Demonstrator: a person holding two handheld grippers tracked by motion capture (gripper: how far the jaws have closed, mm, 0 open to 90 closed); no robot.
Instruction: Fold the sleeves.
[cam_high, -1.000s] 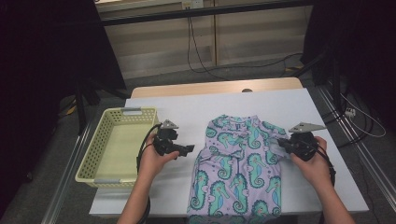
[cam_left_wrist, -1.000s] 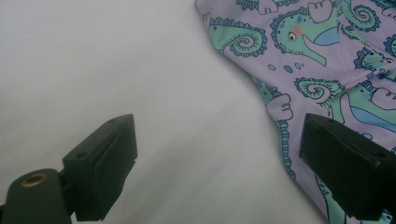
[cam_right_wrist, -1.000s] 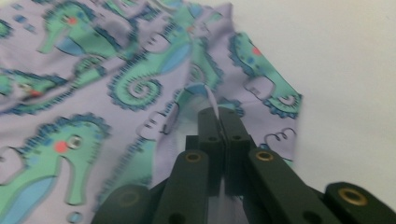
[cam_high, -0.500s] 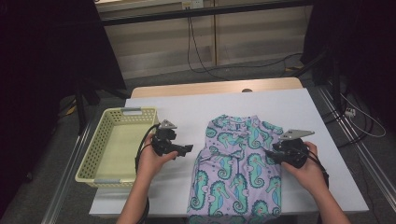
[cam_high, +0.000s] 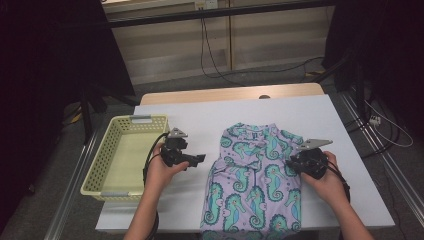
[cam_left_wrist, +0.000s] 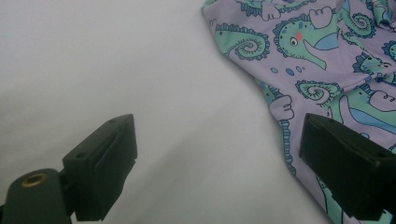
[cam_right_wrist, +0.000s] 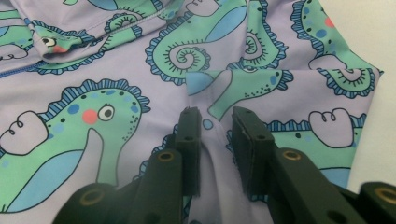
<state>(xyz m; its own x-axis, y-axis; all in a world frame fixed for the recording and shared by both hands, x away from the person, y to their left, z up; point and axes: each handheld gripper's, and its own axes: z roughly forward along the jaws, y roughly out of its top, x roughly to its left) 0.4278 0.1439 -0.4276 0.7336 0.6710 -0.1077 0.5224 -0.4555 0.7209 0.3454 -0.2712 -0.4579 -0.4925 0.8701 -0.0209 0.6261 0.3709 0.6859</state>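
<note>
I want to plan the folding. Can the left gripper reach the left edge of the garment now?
Probably yes. The left gripper is open, holds nothing, and only bare table lies between it and the garment edge nearby.

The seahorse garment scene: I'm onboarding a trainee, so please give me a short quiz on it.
1. True or false: the basket holds folded clothes.
2. Which tongs have a ridge of the seahorse garment between the jaws: A left tongs, B right tongs?
3. What lies under the left tongs' jaws?

Key: 1 false, it is empty. 2 B. 3 the white table cover, with the garment's edge beside one jaw.
</note>
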